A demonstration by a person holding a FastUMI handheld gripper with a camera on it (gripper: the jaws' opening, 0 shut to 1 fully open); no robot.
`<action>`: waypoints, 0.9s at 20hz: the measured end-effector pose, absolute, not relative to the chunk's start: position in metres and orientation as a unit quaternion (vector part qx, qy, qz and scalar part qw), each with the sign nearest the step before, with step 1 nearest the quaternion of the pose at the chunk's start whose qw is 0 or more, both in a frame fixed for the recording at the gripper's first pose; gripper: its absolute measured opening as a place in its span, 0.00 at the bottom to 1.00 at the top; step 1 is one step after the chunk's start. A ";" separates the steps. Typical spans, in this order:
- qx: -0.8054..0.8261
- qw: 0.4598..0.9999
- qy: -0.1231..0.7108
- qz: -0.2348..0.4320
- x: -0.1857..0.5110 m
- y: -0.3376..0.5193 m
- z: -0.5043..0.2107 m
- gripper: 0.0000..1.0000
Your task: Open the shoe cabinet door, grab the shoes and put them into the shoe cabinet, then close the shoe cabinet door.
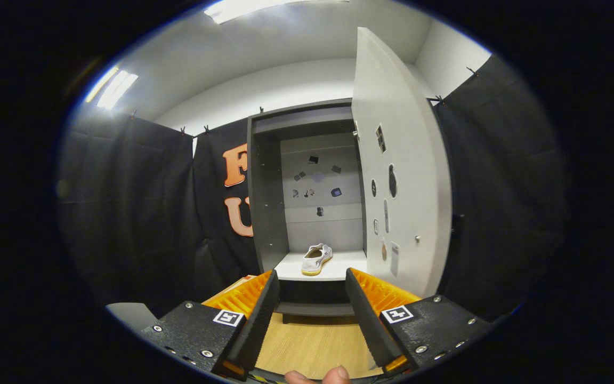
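- Fingers of the gripper (311, 304) are held apart, empty.
- One white shoe (316, 258) sits on the cabinet shelf (339, 271), beyond them.
- If the open door (400, 160) is struck off-centre, it could be left ajar.

The small dark stickers (317, 184) on the back panel of the shoe cabinet (266, 202) are too small to make out, and so are the marks (387, 192) stuck on the inside of the open cabinet door (419, 176). The white shoe (316, 258) on the shelf (339, 269) shows its heel end; its toe is turned away and hard to tell. The spread fingers of the claw (311, 320) cover the shelf's front corners and part of the wooden floor (312, 344). Two fingertips of a hand (320, 376) poke up at the bottom, the rest cut off
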State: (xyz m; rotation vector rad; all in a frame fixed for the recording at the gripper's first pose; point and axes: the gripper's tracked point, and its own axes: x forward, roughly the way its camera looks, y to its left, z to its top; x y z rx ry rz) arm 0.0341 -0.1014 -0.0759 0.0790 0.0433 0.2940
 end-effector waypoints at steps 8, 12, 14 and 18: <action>0.056 0.991 0.015 0.121 0.029 -0.194 -0.085 0.79; 0.051 0.994 0.003 0.100 0.040 -0.229 -0.085 0.79; 0.052 0.995 0.003 0.089 0.046 -0.245 -0.087 0.79; 0.064 0.994 0.006 0.085 0.054 -0.246 -0.092 0.79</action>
